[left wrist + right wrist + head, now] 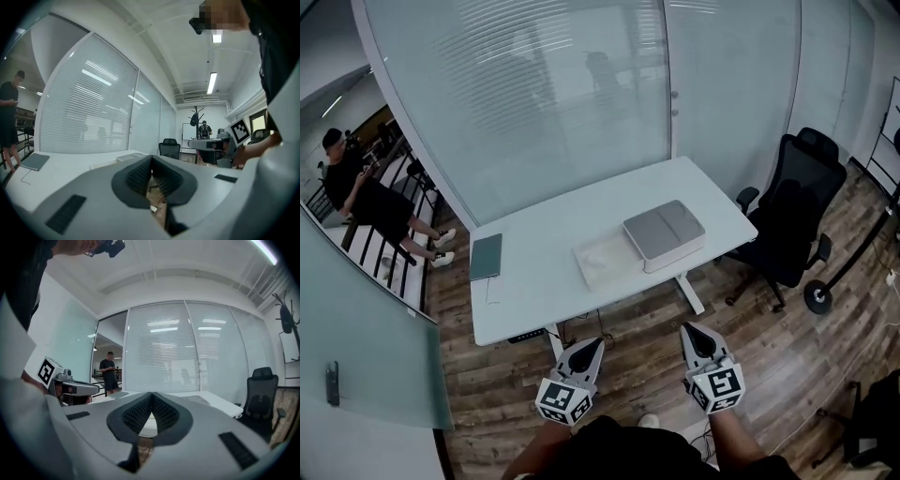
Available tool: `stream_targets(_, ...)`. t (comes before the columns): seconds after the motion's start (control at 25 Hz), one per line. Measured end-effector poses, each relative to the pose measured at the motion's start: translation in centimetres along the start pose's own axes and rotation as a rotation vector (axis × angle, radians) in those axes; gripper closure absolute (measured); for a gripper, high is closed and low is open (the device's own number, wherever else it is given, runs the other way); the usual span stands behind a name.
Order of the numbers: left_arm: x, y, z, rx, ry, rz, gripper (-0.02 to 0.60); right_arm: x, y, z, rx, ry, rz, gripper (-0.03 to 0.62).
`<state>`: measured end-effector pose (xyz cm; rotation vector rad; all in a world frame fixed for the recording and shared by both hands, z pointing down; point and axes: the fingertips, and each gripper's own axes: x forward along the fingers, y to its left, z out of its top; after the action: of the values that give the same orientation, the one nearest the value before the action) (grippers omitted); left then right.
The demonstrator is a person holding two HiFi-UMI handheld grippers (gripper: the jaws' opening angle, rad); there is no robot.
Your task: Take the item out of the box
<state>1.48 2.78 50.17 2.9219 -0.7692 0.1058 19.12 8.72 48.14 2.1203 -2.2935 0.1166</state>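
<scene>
A flat grey box [665,233] with its lid on lies at the right half of the white table [534,281]; its corner [206,401] shows in the right gripper view too. A pale flat sheet or tray [607,258] lies against its left side. My left gripper [591,348] and right gripper [692,333] hang side by side over the floor, short of the table's near edge, well apart from the box. Both are shut, with nothing between the jaws [151,161] [152,397]. The inside of the box is hidden.
A teal notebook [486,256] lies on the table's left end. A black office chair [794,216] stands to the right of the table. Frosted glass walls [581,94] rise behind it. A person in black [370,199] stands beyond the glass at far left.
</scene>
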Motion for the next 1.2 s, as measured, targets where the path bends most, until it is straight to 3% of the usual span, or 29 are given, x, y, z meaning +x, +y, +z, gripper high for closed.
stream_targets(0.24, 0.8, 1.7, 0.5, 0.011, 0.001, 0.044, 0.568, 3.8, -0.5, 0.6, 0.029, -0.017, 0.065, 0.588)
stream_targets(0.72, 2.9, 11.2, 1.9, -0.012, -0.025, 0.148, 0.568, 15.4, 3.1, 2.1, -0.007, -0.003, 0.216, 0.588)
stream_targets(1.2, 4.0, 20.0, 3.9, 0.000, -0.059, 0.178, 0.568, 24.9, 5.1, 2.7, -0.015, 0.014, 0.236, 0.588)
